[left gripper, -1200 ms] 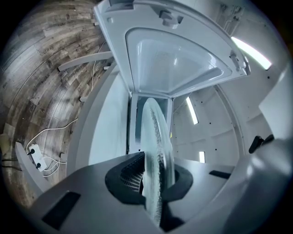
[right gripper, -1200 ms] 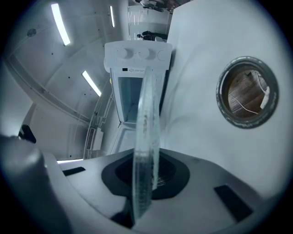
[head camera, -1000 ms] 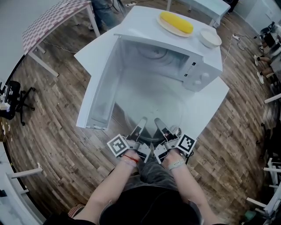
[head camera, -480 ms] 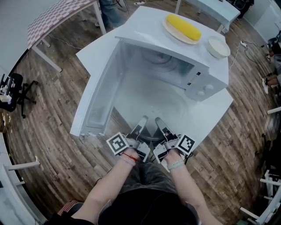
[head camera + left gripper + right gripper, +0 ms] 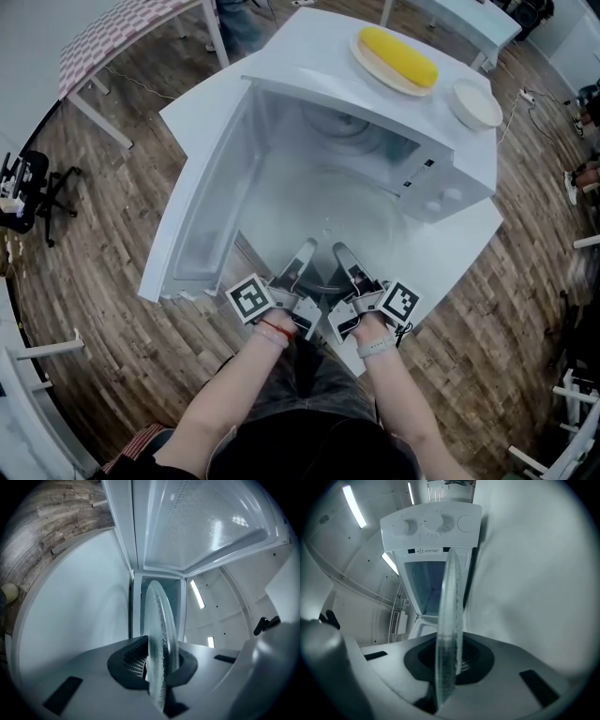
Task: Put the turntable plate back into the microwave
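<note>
Left gripper, right gripper: each clamped on near rim of turntable plate, at microwave mouth. Step: insertion. Next: you push plate inside microwave, seat it centred.

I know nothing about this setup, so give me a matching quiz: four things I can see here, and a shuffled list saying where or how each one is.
Things:
A. clear glass turntable plate
B. white microwave door
C. yellow corn cob
D. white bowl

States:
1. lying on a flat plate on top of the microwave
2. swung open
3. standing on the microwave's top, beside the flat plate
4. clamped by the left gripper and the right gripper

Pairs: A-4, B-2, C-1, D-3
</note>
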`<state>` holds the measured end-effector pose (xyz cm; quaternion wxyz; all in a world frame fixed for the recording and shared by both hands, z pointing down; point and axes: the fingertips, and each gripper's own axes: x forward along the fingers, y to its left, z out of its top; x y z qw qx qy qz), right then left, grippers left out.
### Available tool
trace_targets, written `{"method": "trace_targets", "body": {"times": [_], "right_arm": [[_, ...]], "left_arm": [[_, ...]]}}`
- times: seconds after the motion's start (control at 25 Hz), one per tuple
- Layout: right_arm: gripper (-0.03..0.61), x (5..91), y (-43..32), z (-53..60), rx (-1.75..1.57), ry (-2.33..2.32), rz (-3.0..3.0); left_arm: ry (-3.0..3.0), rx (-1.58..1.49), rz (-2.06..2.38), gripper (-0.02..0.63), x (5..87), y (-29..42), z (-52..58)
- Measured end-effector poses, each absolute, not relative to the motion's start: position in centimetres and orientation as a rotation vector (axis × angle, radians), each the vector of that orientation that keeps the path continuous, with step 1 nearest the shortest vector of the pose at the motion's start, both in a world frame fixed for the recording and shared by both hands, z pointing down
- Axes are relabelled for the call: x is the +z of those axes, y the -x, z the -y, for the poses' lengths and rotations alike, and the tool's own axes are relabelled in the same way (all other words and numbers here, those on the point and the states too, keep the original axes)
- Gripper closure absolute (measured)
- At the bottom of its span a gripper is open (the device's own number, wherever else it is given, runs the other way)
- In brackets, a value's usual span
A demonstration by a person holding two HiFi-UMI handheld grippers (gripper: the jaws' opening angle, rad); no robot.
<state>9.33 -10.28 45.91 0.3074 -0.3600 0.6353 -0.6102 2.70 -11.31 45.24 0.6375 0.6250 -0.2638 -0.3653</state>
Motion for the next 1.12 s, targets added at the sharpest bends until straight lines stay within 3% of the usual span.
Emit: {"method": "trace_targets", "body": {"times": [1.12], "right_arm": [[0.535, 47.0, -9.6, 18.9, -1.597, 0.991, -1.666]], "left_arm": [[-1.424, -0.825, 0.584, 0.583, 46.6, -3.0, 20.1]]}}
